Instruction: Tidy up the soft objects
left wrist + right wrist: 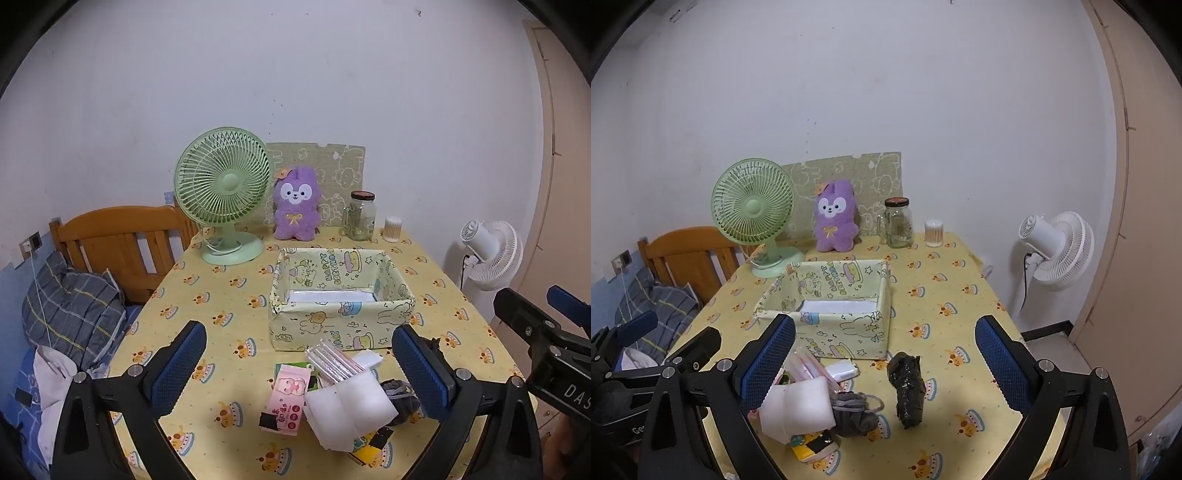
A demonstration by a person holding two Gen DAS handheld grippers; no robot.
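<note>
A paper-wrapped open box stands mid-table; it also shows in the right wrist view. In front of it lies a pile: white foam pieces, a clear packet of straws, a pink packet, a grey drawstring pouch and a yellow pack. A black wrapped bundle lies to the right of the pile. My left gripper is open above the pile. My right gripper is open above the pouch and bundle. Both are empty.
A green desk fan, a purple plush rabbit, a glass jar and a cotton-swab tub stand at the table's back. A wooden bed frame with bedding is left; a white floor fan is right.
</note>
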